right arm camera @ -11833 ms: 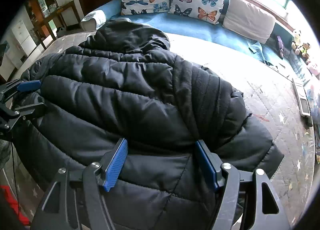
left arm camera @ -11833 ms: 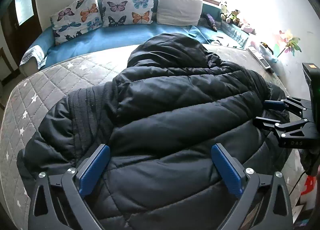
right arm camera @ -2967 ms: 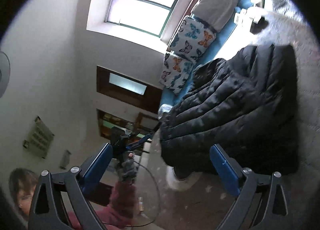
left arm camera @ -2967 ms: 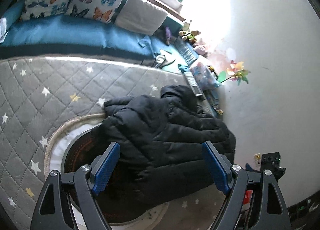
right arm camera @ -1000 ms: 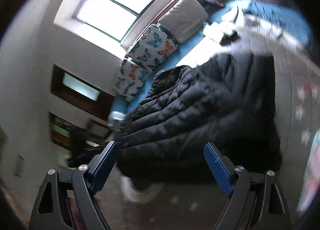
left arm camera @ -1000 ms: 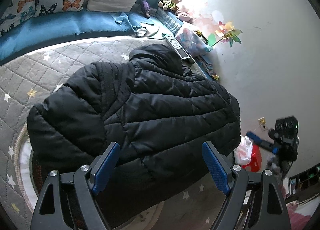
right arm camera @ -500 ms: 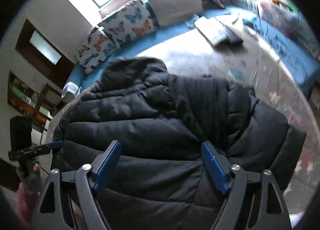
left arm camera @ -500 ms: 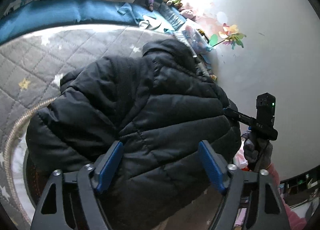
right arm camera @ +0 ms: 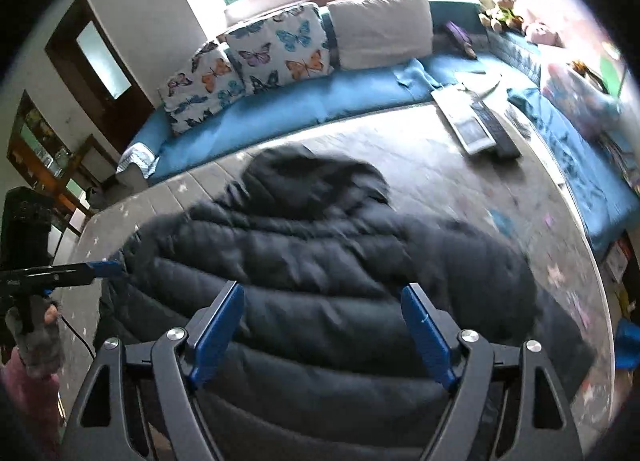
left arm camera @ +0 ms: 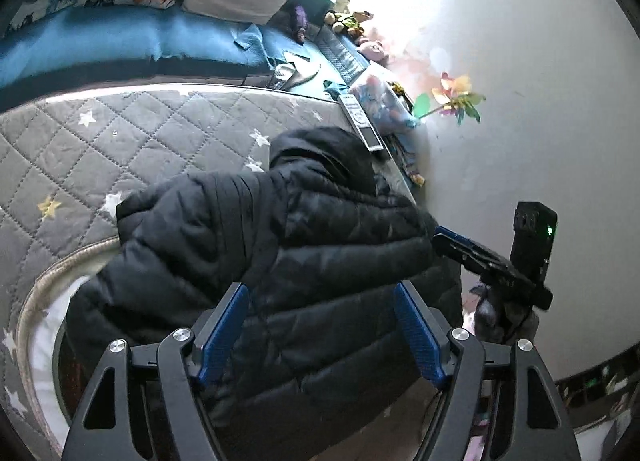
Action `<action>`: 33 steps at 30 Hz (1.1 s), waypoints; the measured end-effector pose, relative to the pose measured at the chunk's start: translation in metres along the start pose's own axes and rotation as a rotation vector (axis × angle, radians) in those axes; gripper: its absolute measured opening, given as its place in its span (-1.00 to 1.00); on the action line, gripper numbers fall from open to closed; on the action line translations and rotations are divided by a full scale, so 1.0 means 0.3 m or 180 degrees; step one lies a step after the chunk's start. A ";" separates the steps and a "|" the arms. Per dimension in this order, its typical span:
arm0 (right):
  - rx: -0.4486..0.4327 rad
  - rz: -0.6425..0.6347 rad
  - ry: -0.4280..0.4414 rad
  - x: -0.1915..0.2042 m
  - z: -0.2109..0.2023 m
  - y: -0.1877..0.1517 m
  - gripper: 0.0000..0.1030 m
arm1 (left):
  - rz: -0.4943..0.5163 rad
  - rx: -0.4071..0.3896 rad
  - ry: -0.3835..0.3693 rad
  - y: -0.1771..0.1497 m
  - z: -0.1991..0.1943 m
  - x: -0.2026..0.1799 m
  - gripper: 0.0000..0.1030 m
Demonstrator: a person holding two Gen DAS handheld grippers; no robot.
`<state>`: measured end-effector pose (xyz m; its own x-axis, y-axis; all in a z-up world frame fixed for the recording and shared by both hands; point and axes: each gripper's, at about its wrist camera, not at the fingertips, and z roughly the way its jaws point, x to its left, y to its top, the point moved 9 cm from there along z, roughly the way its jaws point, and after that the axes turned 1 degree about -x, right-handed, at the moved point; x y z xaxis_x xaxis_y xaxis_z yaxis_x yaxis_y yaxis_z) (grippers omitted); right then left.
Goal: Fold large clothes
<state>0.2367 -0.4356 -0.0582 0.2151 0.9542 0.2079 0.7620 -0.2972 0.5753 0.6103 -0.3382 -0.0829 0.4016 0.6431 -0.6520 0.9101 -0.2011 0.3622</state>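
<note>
Lying on the grey quilted bed (left arm camera: 120, 149), the black puffer jacket (left arm camera: 304, 245) fills the near part of both wrist views, its hood (left arm camera: 320, 153) pointing to the far side toward the blue bench cushion (right arm camera: 304, 101) under the window.

From the left wrist camera, the left tongs (left arm camera: 320, 325) are spread wide, both blue pads apart with nothing between them but the jacket's quilted surface below; whether the pads touch the fabric cannot be told. The jacket's near hem runs under and past these tongs, hanging over the near edge of the bed. Off to the right in this view, the right tongs (left arm camera: 448, 237) reach in from beside the white wall (left arm camera: 540, 101), their tip just at the jacket's right edge; from here it cannot be told how their jaws stand.

From the right wrist camera, somewhat blurred, the right tongs (right arm camera: 320, 329) are likewise released, pads wide apart over the jacket's near half. The left tongs (right arm camera: 100, 269) show at the left edge, tip against the jacket's left side.

Butterfly pillows (right arm camera: 256, 57) and a plain grey pillow (right arm camera: 380, 33) lean at the far side, well apart from the jacket.
</note>
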 end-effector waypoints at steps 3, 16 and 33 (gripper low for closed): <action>0.0030 -0.0013 0.0074 0.042 0.070 0.041 0.72 | -0.0133 0.0035 0.0002 0.034 0.027 0.046 0.54; 0.0433 0.0015 -0.0170 0.026 0.274 0.017 0.72 | -0.0379 0.0065 -0.0174 0.041 0.104 0.137 0.54; 0.0370 -0.0549 -0.0126 0.171 -0.005 -0.173 0.72 | -0.0513 -0.0100 -0.0430 -0.187 -0.103 0.057 0.58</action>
<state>0.2074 -0.3712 -0.0761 0.0976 0.9919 0.0817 0.8545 -0.1256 0.5041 0.5630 -0.2933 -0.0937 0.2631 0.5596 -0.7859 0.9609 -0.0791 0.2654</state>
